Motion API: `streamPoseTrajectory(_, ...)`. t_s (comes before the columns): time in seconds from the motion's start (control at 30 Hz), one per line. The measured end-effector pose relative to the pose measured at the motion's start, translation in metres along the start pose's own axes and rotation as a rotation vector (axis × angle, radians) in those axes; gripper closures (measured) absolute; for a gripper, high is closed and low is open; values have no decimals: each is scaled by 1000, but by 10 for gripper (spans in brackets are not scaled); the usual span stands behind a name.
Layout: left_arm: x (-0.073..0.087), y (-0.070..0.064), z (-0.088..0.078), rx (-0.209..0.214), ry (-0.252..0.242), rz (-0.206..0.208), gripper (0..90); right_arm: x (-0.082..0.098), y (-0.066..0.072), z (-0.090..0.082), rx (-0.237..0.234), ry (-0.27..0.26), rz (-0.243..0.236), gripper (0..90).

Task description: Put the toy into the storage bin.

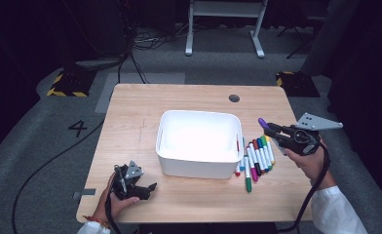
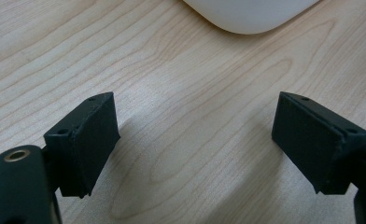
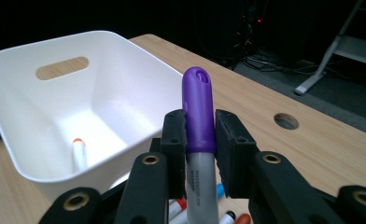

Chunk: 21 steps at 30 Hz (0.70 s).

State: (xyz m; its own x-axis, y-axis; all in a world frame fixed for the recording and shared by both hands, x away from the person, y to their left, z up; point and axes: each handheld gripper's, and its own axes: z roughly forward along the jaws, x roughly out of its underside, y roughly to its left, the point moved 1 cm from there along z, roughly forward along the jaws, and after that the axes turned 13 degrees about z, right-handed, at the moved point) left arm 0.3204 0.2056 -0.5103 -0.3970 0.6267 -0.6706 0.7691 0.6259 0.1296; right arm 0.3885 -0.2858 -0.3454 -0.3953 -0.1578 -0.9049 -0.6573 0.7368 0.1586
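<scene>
- Over on the right side of the table point(image 1: 130, 105), our right gripper point(image 1: 269, 127) has its jaws clamped on a purple marker point(image 3: 198, 112), held up off the wood just right of the white bin point(image 1: 199, 167).
- Purple cap pokes out past the jaws, pointing toward the bin.
- Down in the bin we've got one orange-capped marker point(image 3: 80, 153) lying on the bottom.
- Rest of the markers point(image 1: 256, 158) sit in a row between the bin and our right hand.
- Near left corner: our left gripper point(image 1: 147, 189) rests low over the wood, jaws spread wide with nothing between them.
</scene>
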Motion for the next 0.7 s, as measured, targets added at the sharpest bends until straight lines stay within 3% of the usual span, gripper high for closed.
streamPoseTrajectory(0.7,0,0,0,5,2,1,147,-38,70,53,-162,93,-144,747)
